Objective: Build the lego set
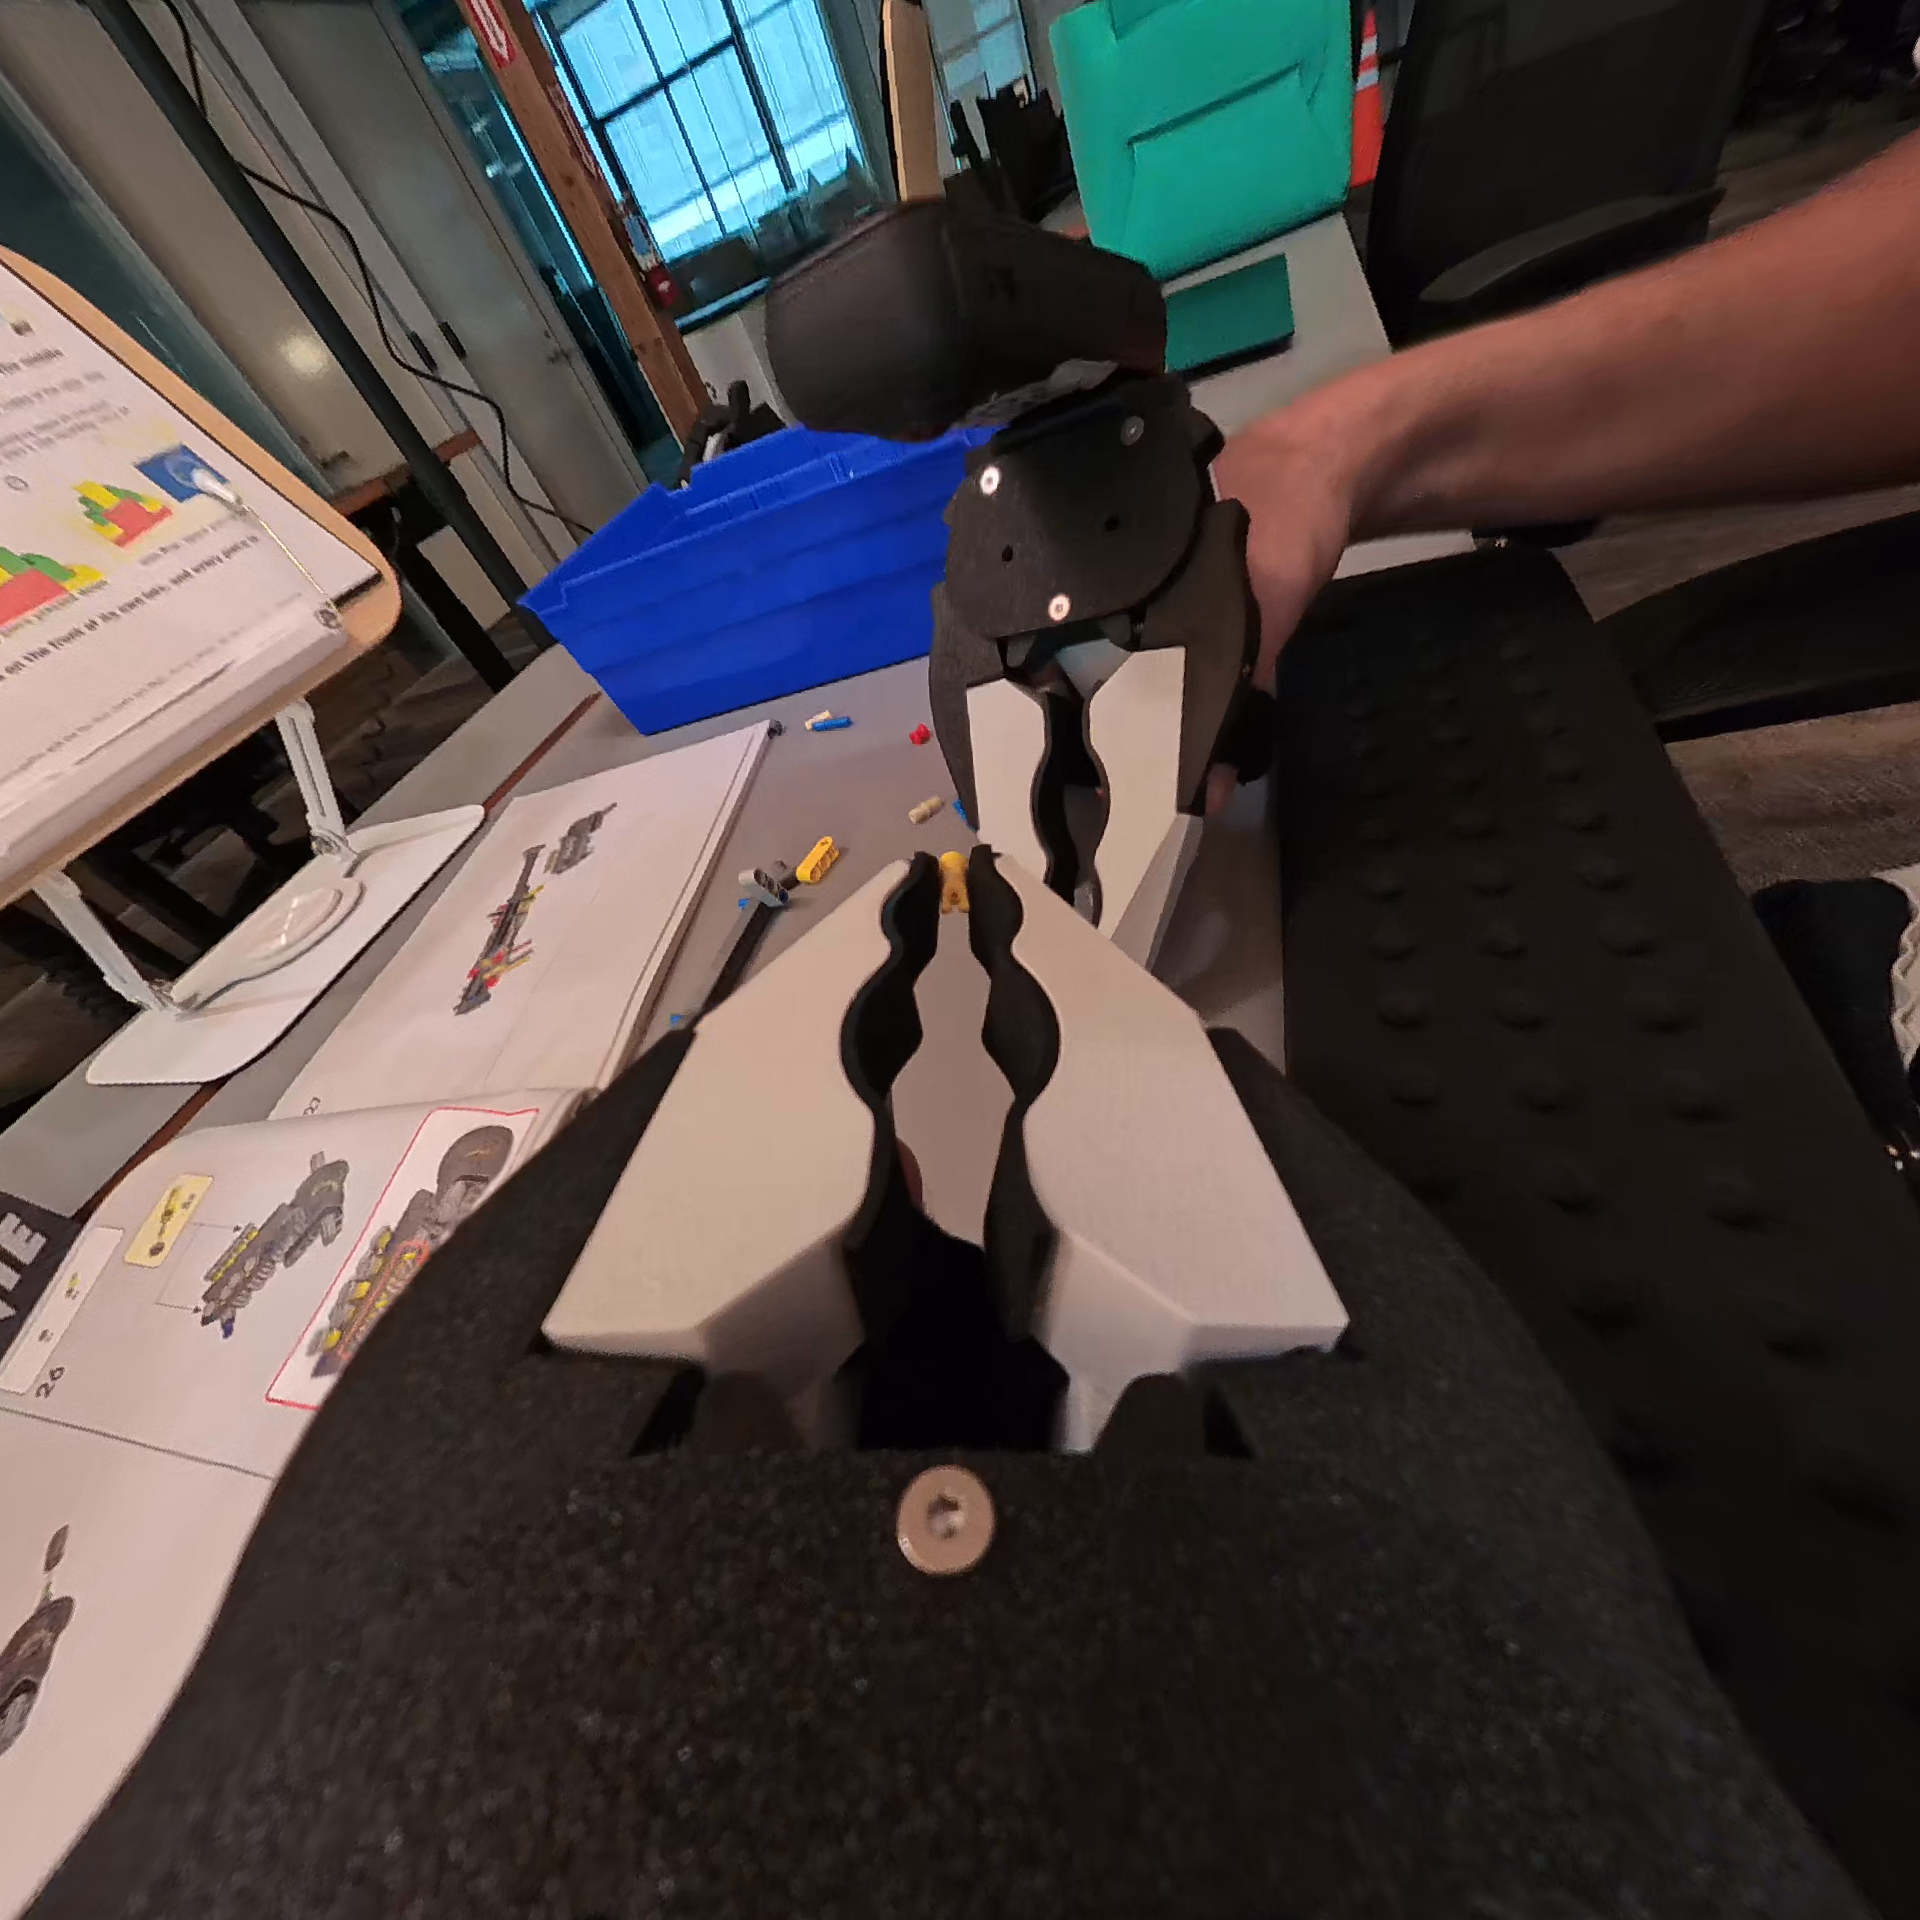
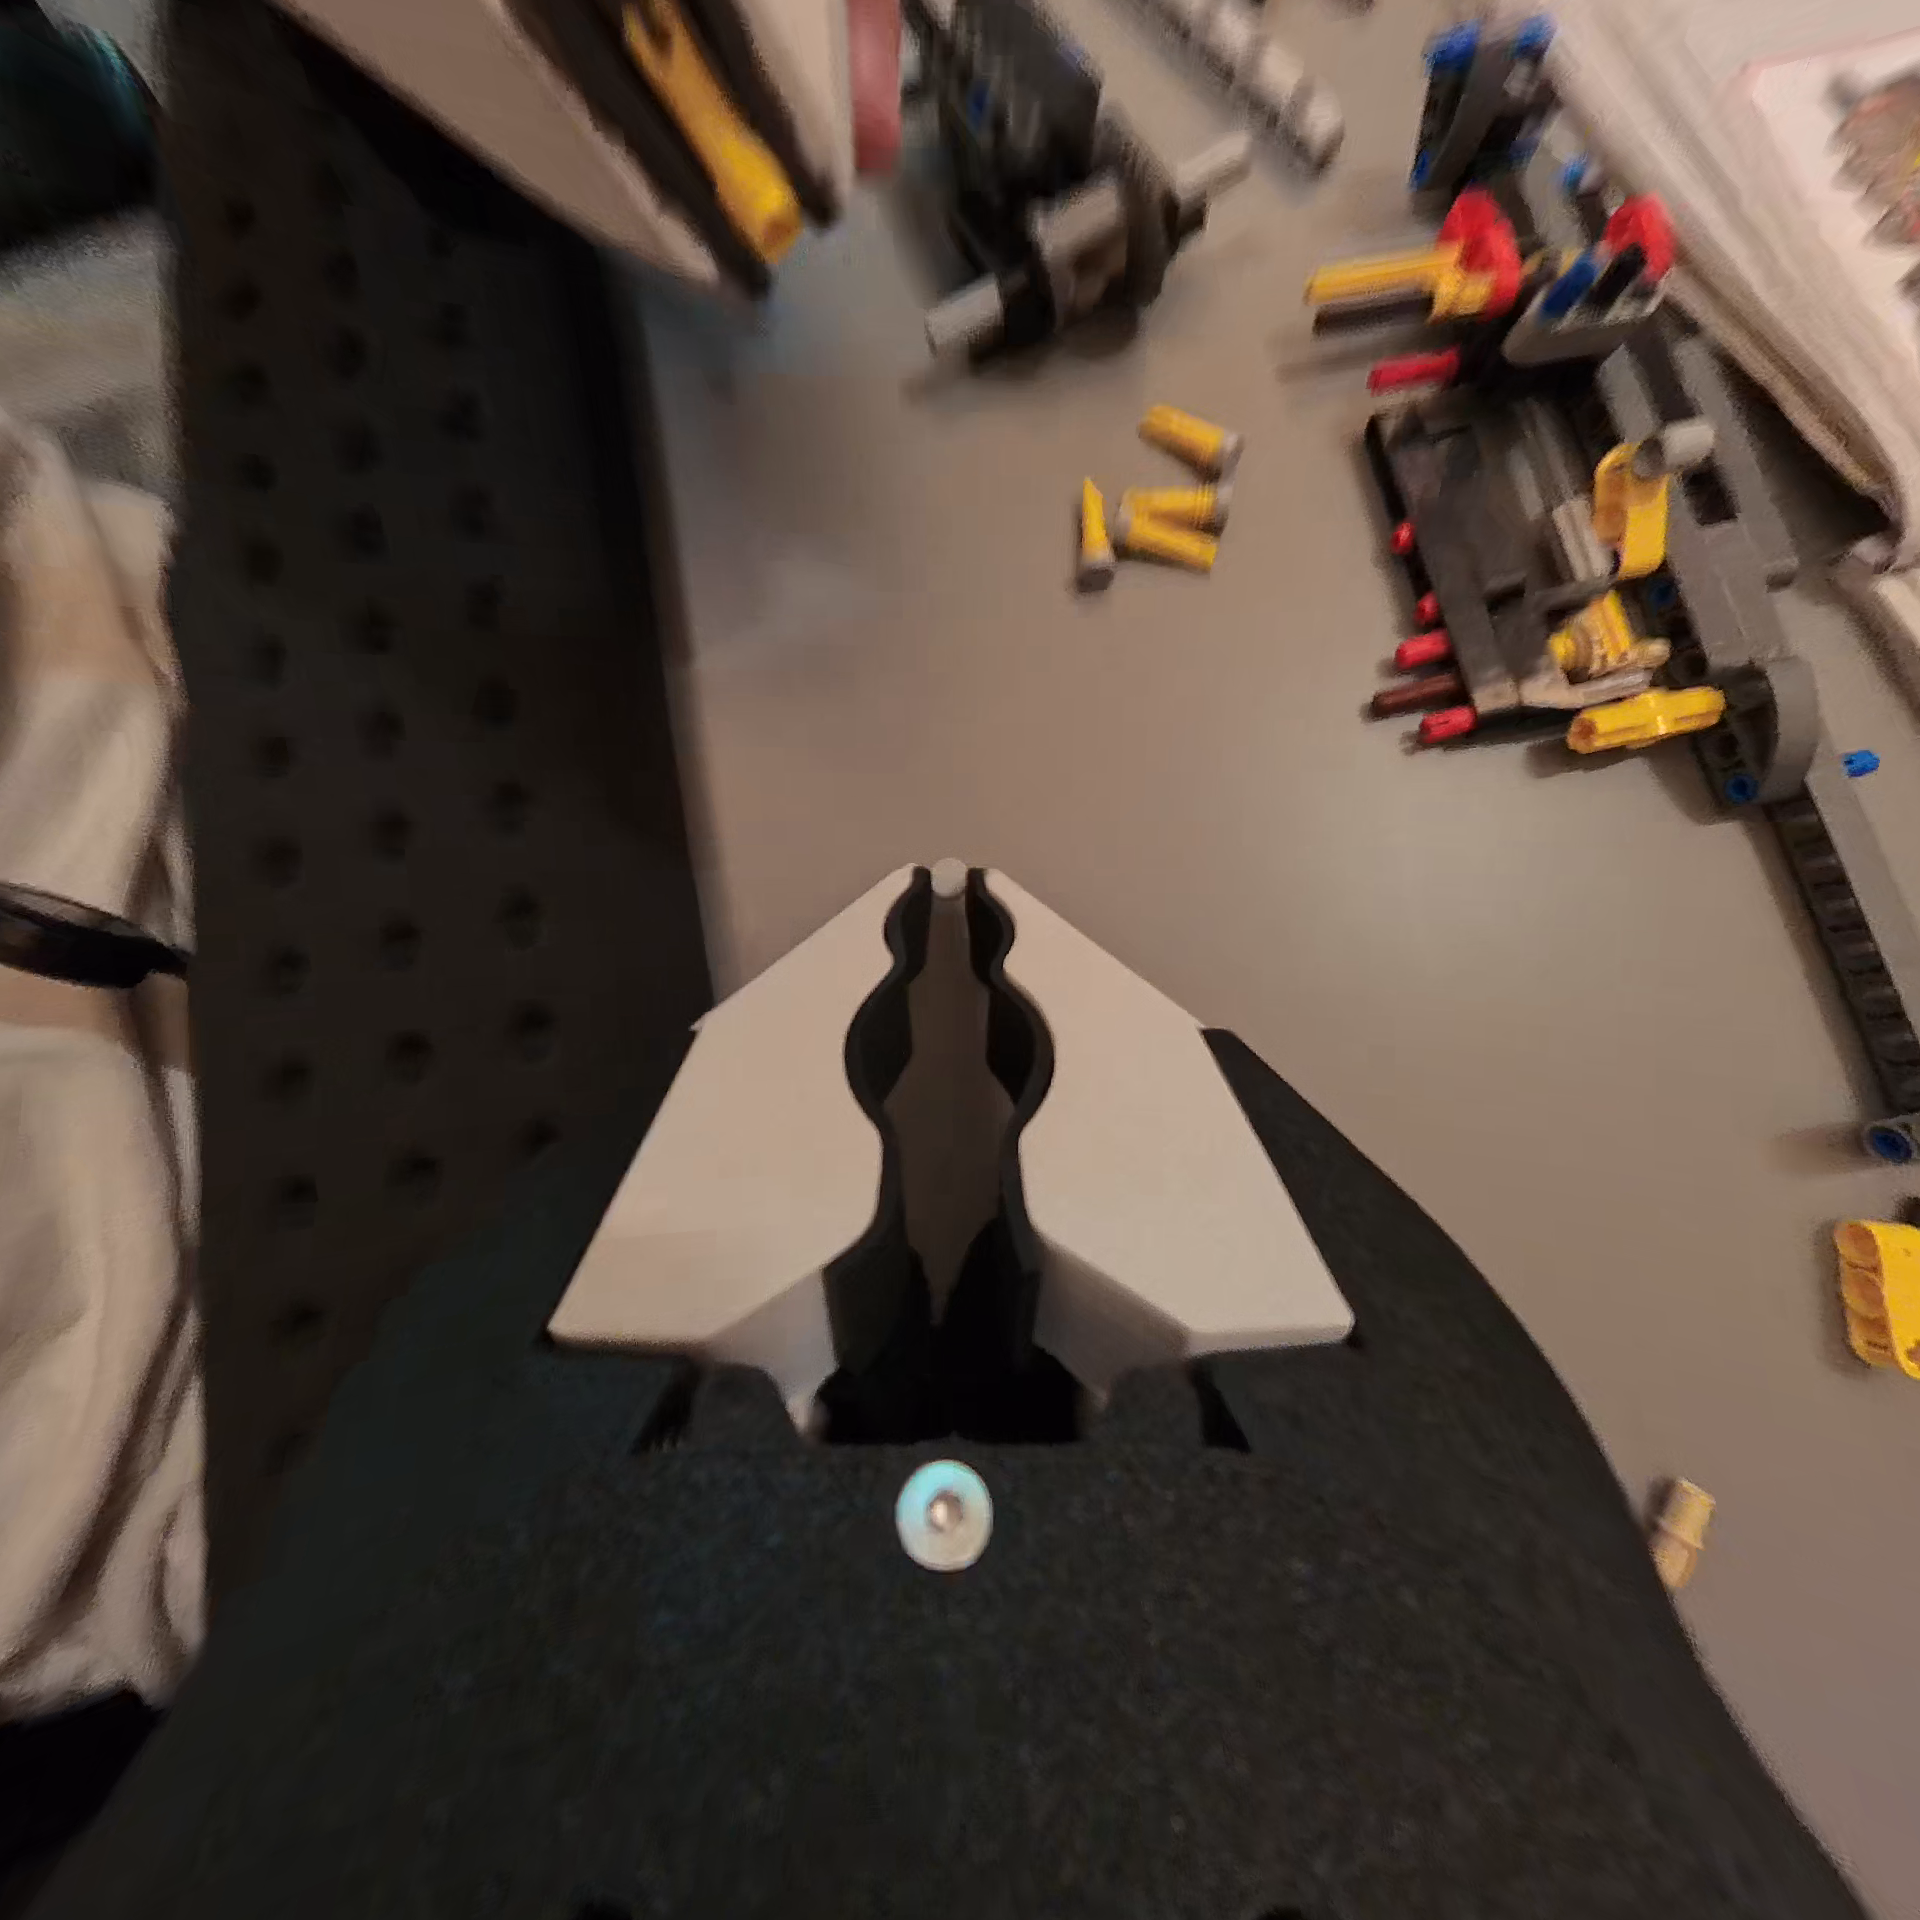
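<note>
My left gripper is shut on a small yellow lego piece, held above the grey table. It also shows at the top left of the right wrist view, with the yellow piece in its jaws. My right gripper is shut on a small grey pin at its tips. In the left wrist view the right gripper points down just right of my left fingertips, held by a bare hand. A partly built grey, black and yellow lego model lies on the table to the right.
Several yellow pins and a dark sub-assembly lie on the table. Open instruction booklets lie left, a blue bin stands behind, and a stand with a printed sheet is far left. A black dimpled pad is right. The left gripper's tips are roughly 9 centimeters from the right gripper's.
</note>
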`<state>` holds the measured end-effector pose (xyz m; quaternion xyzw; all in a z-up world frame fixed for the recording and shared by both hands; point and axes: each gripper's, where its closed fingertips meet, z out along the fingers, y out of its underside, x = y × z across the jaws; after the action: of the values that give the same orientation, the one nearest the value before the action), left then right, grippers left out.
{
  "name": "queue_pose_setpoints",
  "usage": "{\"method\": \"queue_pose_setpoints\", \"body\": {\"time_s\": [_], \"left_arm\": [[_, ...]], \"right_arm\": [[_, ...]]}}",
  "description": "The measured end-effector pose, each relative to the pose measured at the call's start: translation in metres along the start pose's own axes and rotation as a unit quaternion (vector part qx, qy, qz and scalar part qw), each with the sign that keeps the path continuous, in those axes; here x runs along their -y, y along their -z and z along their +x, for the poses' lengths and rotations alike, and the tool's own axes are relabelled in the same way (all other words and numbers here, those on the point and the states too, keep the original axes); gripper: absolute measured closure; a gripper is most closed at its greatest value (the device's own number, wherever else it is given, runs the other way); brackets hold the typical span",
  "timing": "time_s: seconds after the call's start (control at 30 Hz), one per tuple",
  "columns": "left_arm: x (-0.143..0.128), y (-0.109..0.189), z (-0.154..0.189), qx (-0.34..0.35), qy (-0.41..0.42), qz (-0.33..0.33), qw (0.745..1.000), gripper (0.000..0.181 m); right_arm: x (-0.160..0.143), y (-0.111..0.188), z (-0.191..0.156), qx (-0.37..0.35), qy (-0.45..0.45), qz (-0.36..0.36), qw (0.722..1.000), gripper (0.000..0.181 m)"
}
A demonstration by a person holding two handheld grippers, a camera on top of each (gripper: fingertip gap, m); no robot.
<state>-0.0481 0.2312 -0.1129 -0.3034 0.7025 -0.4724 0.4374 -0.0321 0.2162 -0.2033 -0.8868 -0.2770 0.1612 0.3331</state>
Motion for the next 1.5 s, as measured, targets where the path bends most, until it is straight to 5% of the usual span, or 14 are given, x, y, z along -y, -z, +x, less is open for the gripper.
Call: {"method": "queue_pose_setpoints", "body": {"time_s": [0.1,0.2,0.27,0.53,1.1,1.2,1.33,1.5], "left_arm": [[0.01,0.003,-0.002,0.007,-0.012,0.034,0.999,0.177],[0.018,0.006,-0.003,0.022,-0.033,0.062,0.997,0.176],[0.022,0.008,-0.007,0.041,-0.046,0.071,0.996,0.177],[0.024,0.01,-0.013,0.071,-0.07,0.075,0.992,0.177],[0.021,0.009,-0.012,0.079,-0.097,0.055,0.991,0.177],[0.013,0.006,-0.01,0.075,-0.094,0.032,0.992,0.177],[-0.019,-0.008,0.015,-0.011,-0.067,-0.052,0.996,0.176],[-0.061,-0.016,0.029,-0.073,-0.056,-0.193,0.977,0.176]], "right_arm": [[0.044,0.024,-0.001,0.041,-0.072,0.154,0.985,0.175],[0.089,0.059,-0.007,0.154,-0.179,0.328,0.915,0.176],[0.098,0.065,-0.011,0.216,-0.23,0.372,0.873,0.176],[0.111,0.069,-0.018,0.292,-0.282,0.412,0.816,0.176],[0.106,0.063,-0.015,0.329,-0.298,0.381,0.811,0.176],[0.095,0.064,-0.005,0.274,-0.282,0.358,0.847,0.176],[0.023,0.042,0.019,0.047,-0.169,0.126,0.976,0.175],[-0.017,0.035,-0.001,0.002,-0.069,-0.052,0.996,0.175]]}}
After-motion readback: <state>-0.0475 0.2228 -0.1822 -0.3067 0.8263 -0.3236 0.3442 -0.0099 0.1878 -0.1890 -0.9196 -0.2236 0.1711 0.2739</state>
